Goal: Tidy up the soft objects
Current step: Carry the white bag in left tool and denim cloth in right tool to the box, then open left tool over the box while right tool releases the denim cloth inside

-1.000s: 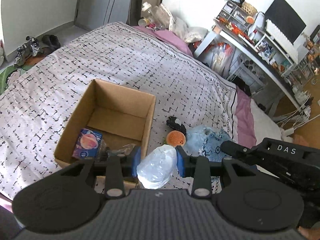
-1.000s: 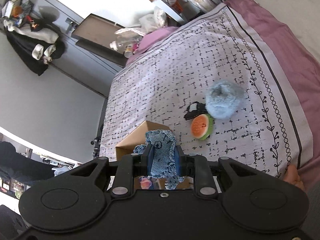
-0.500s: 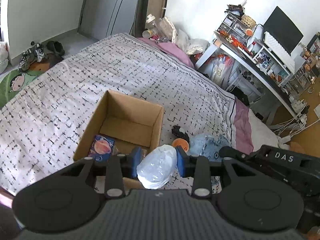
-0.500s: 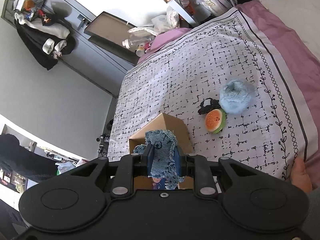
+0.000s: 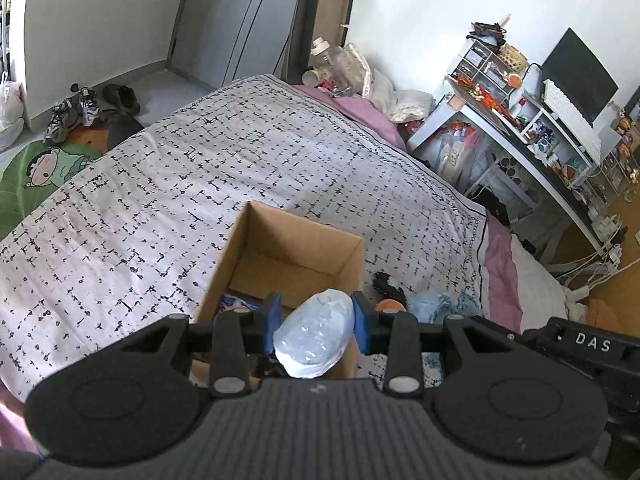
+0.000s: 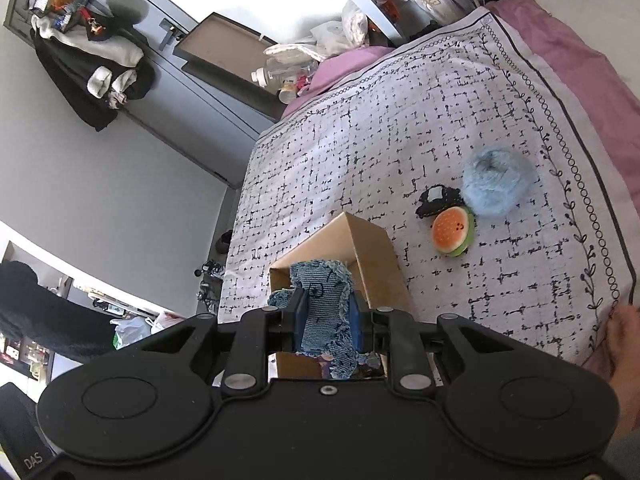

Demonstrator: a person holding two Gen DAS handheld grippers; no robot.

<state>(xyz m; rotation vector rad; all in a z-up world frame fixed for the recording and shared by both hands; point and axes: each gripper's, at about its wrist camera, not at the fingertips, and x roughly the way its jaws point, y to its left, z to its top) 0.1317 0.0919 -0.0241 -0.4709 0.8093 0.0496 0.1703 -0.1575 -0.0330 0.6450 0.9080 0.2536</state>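
Left wrist view: the left hand-held gripper [image 5: 316, 318] is clamped on a crinkly translucent white plastic bag [image 5: 314, 334], which bulges between the blue pads and hangs over the near rim of the open brown cardboard box [image 5: 298, 256] on the patterned bedspread [image 5: 160, 200]. If let go here, the bag may catch that rim and slide out onto the bed.

Right wrist view: the right hand-held gripper [image 6: 326, 318] is closed on a frayed blue denim soft toy [image 6: 322, 306], held above the box's near end. Its loose fringe could snag a pad on release. A fluffy pale blue ball [image 6: 498, 186], a watermelon-slice plush [image 6: 452, 230] and what looks like a small black fabric piece [image 6: 434, 198] lie beside the box.
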